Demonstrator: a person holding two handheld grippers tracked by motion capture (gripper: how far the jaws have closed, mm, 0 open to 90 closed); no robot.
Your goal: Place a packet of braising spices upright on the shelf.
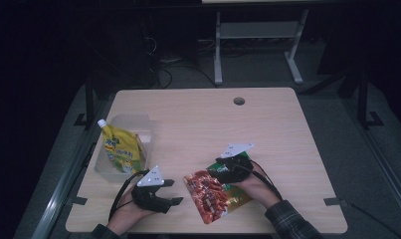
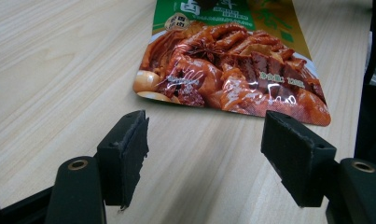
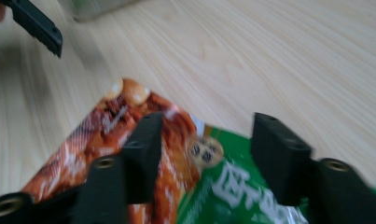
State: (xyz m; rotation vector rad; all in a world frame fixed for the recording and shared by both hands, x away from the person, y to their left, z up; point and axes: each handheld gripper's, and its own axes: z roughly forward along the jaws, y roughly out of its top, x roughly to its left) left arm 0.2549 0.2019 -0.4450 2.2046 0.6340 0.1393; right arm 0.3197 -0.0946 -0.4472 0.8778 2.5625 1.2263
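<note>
In the high view, the food pouch [image 1: 215,195] is seen lying flat near the table's [image 1: 267,124] front edge, between the left gripper [image 1: 174,191] and the right gripper [image 1: 219,166], while a yellow spouted pouch [image 1: 121,149] stands in a clear plastic bin [image 1: 131,124] near the left edge. In the left gripper view, the jaws are held spread just short of the glossy, crinkled film of the pouch's bottom edge, and a slip is judged likely if only that slick rim is nipped. In the right gripper view, the jaws are spread above the pouch's green top; the thin, limp pack could be pushed along the smooth wood-grain surface instead of being caught.
</note>
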